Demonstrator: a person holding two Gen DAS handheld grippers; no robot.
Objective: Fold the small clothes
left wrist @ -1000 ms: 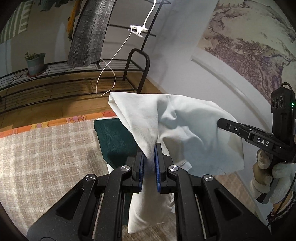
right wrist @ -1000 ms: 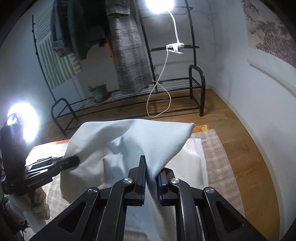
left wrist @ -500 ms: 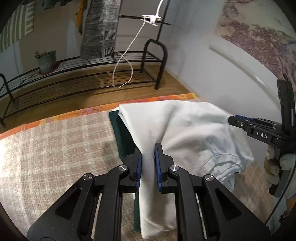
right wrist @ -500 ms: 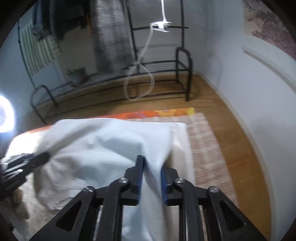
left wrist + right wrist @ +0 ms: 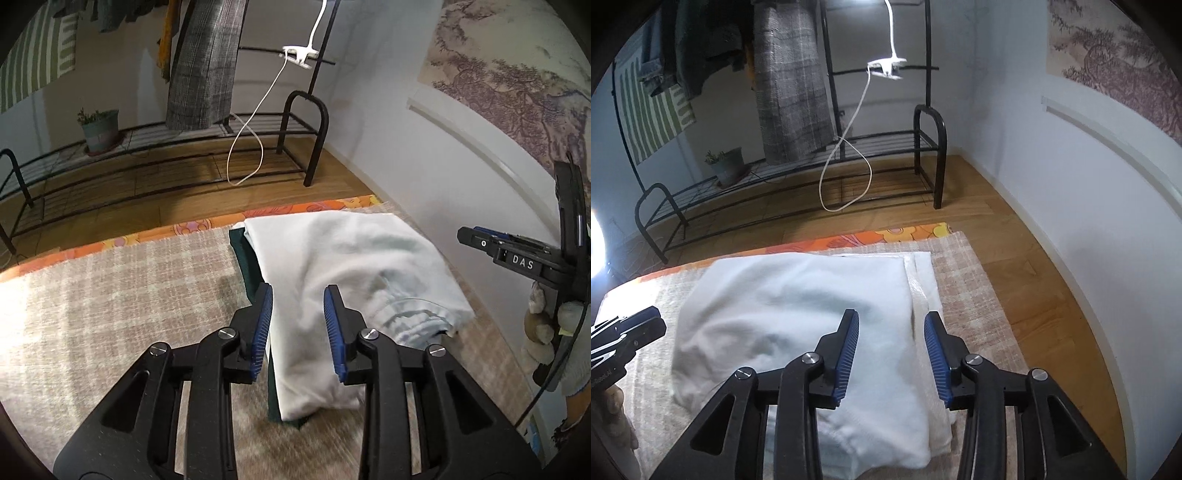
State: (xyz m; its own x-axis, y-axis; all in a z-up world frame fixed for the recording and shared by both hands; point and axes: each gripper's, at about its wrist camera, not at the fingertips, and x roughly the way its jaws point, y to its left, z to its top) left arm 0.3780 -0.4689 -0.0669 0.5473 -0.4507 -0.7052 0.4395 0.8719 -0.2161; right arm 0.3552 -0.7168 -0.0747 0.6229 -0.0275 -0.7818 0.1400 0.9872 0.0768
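A pale white garment [image 5: 343, 273] lies folded on top of a dark green folded cloth [image 5: 247, 273] on the checked blanket. It also shows in the right wrist view [image 5: 798, 314], lying over another white folded piece [image 5: 925, 280]. My left gripper [image 5: 298, 328] is open and empty, its jaws on either side of the garment's near left edge. My right gripper [image 5: 891, 354] is open and empty over the garment's right edge. The right gripper also shows in the left wrist view [image 5: 480, 240], and the left gripper at the left edge of the right wrist view [image 5: 631, 328].
A beige checked blanket [image 5: 110, 295] with an orange patterned border [image 5: 886, 236] covers the surface. Behind it stand a black metal rack [image 5: 798, 177], hanging clothes [image 5: 790, 81], a potted plant [image 5: 98, 129] and a dangling white cable [image 5: 849, 155]. A white wall [image 5: 1089, 184] is on the right.
Both grippers lowered the lifted garment onto the pile, then opened and let it go. The garment now lies flat instead of hanging between them.
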